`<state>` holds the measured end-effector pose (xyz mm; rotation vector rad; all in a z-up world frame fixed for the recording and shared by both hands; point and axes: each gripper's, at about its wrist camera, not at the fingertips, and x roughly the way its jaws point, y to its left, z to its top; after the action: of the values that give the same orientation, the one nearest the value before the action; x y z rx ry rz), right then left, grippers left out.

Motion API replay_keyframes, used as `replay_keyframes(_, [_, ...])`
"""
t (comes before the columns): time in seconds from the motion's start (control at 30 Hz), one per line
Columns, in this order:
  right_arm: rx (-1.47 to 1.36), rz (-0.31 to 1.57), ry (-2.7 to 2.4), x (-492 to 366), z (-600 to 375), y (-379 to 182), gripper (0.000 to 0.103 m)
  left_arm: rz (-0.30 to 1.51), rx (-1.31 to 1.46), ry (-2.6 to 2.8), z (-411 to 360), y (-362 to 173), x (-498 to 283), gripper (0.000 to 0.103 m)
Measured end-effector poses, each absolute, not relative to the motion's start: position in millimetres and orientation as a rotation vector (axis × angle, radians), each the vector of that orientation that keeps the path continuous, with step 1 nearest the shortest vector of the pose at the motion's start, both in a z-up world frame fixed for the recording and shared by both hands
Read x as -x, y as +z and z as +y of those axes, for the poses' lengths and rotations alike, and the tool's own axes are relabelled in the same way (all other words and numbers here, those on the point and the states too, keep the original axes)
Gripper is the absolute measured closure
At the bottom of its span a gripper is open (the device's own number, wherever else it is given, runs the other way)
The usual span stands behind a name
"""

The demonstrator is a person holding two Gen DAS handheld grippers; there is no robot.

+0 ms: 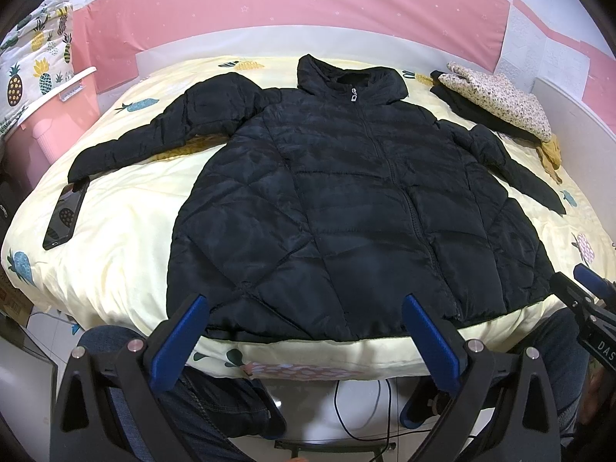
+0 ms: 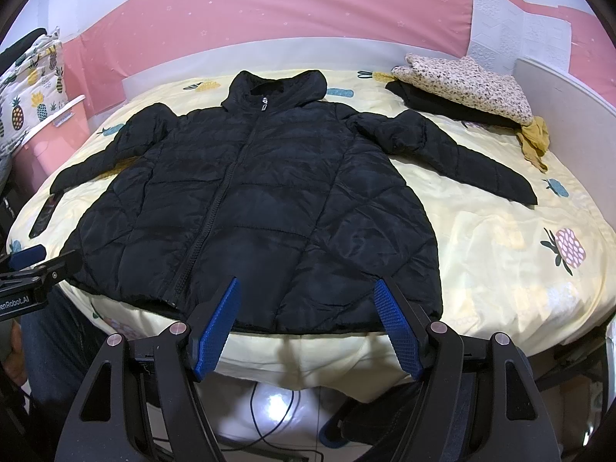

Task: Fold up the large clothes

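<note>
Pink wall (image 1: 308, 4) w/ stars, white headboard (image 2: 558, 88), pale floor.

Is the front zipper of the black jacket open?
No, the zipper of the black jacket is closed up to the collar, and both front halves lie joined flat on the bed.

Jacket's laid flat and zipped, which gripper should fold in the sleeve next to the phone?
Left. The left gripper hovers open over the hem of the black quilted puffer jacket, on the side where that sleeve ends by the black phone. The right gripper faces the other half.
</note>
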<state>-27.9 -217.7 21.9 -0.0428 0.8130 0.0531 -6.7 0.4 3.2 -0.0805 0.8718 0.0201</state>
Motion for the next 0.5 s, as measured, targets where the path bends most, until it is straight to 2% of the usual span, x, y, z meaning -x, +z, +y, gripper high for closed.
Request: replay_keyframes(0.5, [0.043, 0.814, 0.054, 27.2, -217.5, 21.3, 0.031, 0.873, 0.081, 0.02, -0.8, 2.6, 7.3, 0.002])
